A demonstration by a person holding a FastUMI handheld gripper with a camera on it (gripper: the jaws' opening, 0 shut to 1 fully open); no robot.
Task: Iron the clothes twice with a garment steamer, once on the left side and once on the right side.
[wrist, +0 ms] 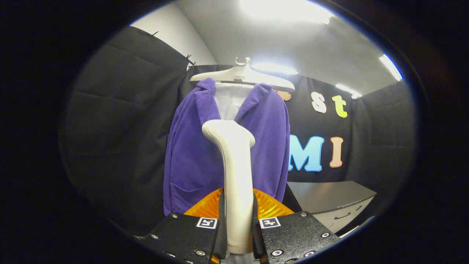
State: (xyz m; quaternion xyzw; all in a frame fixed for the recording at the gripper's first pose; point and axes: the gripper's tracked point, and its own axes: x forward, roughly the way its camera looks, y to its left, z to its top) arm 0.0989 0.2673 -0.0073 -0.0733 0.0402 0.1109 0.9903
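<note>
A purple jacket [190, 154] hangs on a white hanger [242, 75] in front of the black booth wall, with a white lining showing at its open collar. My gripper [238, 223] is shut on the white handle of the garment steamer [236, 176], which rises upright between the fingers. The steamer's head points at the jacket's middle, near the lapels. An orange ribbed part [269, 207] of the steamer sits just beyond the fingers, at the handle's base. Whether the head touches the cloth cannot be told.
A grey cabinet [337, 203] with a drawer handle stands low to the right of the jacket. Black padded walls close in on both sides. Ceiling lights glare above the hanger.
</note>
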